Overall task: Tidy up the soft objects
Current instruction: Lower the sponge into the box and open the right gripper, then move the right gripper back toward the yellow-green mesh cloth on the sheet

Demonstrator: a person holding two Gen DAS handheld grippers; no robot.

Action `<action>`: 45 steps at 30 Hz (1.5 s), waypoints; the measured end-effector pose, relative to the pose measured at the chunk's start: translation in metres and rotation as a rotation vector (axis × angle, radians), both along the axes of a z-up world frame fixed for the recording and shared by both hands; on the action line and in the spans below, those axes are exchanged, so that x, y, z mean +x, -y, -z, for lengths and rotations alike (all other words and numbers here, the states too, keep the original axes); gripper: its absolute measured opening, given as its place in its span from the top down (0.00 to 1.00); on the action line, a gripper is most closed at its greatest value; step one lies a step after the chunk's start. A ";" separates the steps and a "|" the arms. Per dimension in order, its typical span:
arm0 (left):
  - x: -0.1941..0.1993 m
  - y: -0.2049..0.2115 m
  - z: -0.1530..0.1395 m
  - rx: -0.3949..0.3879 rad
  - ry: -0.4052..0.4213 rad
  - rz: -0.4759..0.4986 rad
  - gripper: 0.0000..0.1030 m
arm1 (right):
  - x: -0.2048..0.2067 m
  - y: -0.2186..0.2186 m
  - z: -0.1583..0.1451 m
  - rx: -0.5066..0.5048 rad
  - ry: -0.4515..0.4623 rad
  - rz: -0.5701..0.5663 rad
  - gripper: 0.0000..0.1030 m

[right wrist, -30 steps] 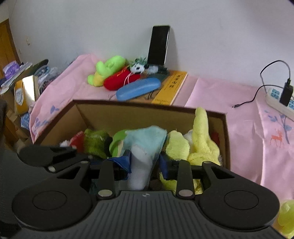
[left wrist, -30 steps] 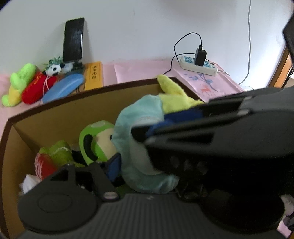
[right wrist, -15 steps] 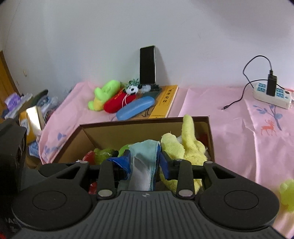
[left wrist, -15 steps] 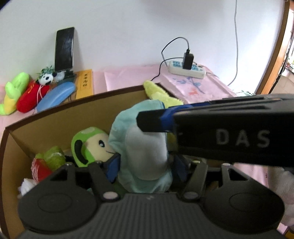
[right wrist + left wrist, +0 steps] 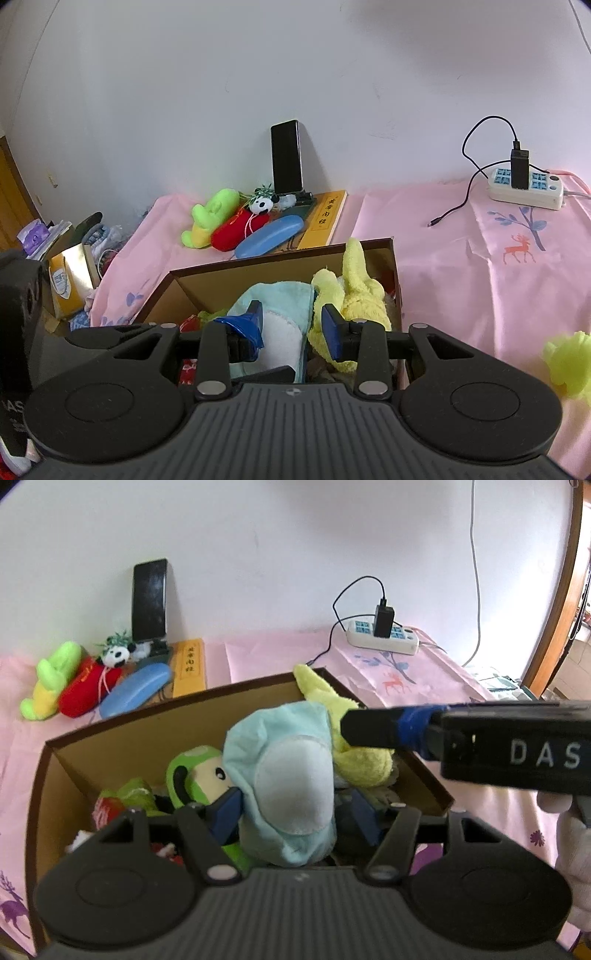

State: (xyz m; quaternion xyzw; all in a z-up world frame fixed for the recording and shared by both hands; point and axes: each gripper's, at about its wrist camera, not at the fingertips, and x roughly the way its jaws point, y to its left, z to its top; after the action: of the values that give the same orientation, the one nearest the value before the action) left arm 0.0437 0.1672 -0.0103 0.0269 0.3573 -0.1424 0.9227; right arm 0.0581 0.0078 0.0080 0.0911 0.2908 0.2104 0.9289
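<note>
Far left on the pink cloth (image 5: 258, 657): lime plush (image 5: 50, 681), red plush (image 5: 83, 694), panda toy (image 5: 115, 655), blue case (image 5: 135, 688), yellow book (image 5: 189, 666), phone (image 5: 149, 600) propped against the wall. Cardboard box (image 5: 122, 734) centre, packed with soft toys; green mushroom plush (image 5: 192, 775) inside at left. Left gripper (image 5: 293, 812) jaws opening, straddling the pale blue plush (image 5: 284, 775), left pad touching it, right pad apart. Yellow plush (image 5: 351, 753) just beside, right. Right gripper (image 5: 291, 330) narrow, pads against the blue plush's upper part in its own view. Power strip (image 5: 382, 638) far right.
</note>
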 end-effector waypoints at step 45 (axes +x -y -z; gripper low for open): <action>-0.061 0.098 -0.007 0.184 -0.038 -0.169 0.37 | -0.065 0.081 0.013 0.008 -0.072 -0.009 0.83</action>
State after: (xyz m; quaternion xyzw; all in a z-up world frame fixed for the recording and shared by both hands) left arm -0.0171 0.0692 -0.0031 0.0784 0.3873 -0.0310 0.9181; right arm -0.0069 -0.0732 -0.0048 0.1009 0.3238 0.2125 0.9164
